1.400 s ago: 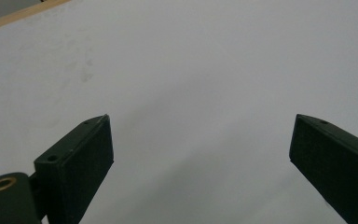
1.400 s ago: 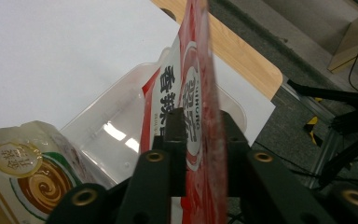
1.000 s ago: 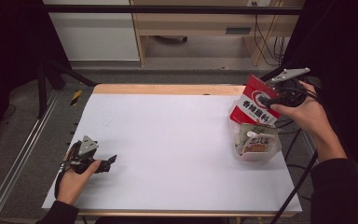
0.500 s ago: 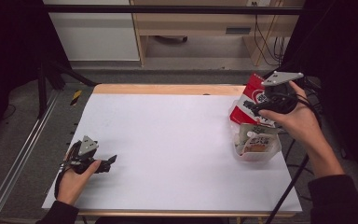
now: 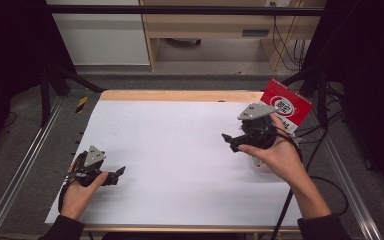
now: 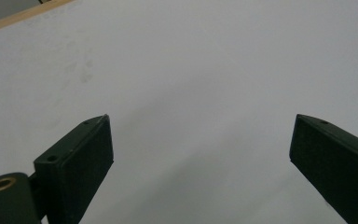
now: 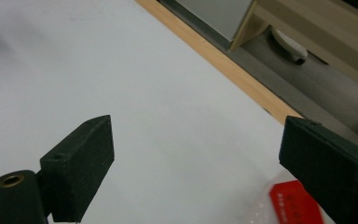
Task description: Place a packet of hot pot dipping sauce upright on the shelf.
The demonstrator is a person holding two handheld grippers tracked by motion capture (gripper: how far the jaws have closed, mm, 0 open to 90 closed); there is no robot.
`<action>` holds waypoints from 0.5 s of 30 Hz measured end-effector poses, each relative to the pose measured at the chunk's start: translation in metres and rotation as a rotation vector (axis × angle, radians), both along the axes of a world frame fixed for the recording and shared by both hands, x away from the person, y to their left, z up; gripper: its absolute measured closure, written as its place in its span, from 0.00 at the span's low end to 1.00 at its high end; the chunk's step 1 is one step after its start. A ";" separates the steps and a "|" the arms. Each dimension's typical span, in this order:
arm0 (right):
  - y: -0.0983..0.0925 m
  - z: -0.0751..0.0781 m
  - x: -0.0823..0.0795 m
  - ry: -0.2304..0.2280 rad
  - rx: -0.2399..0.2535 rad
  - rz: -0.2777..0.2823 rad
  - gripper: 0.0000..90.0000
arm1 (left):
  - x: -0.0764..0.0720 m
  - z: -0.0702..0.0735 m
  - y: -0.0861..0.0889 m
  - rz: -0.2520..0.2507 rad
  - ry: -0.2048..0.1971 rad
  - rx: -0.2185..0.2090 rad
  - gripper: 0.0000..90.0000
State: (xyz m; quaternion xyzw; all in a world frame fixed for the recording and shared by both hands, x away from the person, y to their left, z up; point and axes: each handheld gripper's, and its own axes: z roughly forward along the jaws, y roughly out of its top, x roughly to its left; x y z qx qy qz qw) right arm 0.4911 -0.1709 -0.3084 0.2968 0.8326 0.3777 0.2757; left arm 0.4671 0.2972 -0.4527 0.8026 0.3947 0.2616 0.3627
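The red and white printed packet (image 5: 286, 106) is seen at the far right edge of the white table top (image 5: 180, 150), tilted, with its long axis running from its near-left corner up toward the far right. In the right gripper view a red corner of it (image 7: 294, 204) shows low between the jaws, beside a patch of clear plastic too blurred to identify. Whether the packet leans on something or rests on the table cannot be told, as its lower part is hidden behind the hand.

From the packet, the right gripper (image 5: 230, 141) lies just on the near-left side, its jaws pointed away from the packet toward the middle of the table. Its jaws are spread wide with nothing between them. The right hand (image 5: 275, 152) is wrapped around the gripper body, wrist bent, forearm coming in from the near right. This hand is by far the nearer to the packet; to take it, the gripper would probably have to be turned back toward the right.

The left gripper (image 5: 116, 174) rests well apart from the packet, at the near left of the table, jaws likewise spread and empty, pointed toward the centre.
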 end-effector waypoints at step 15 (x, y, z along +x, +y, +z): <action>0.044 -0.055 -0.021 0.075 0.052 0.050 0.08 | 0.000 0.000 0.000 -0.005 0.004 0.008 0.06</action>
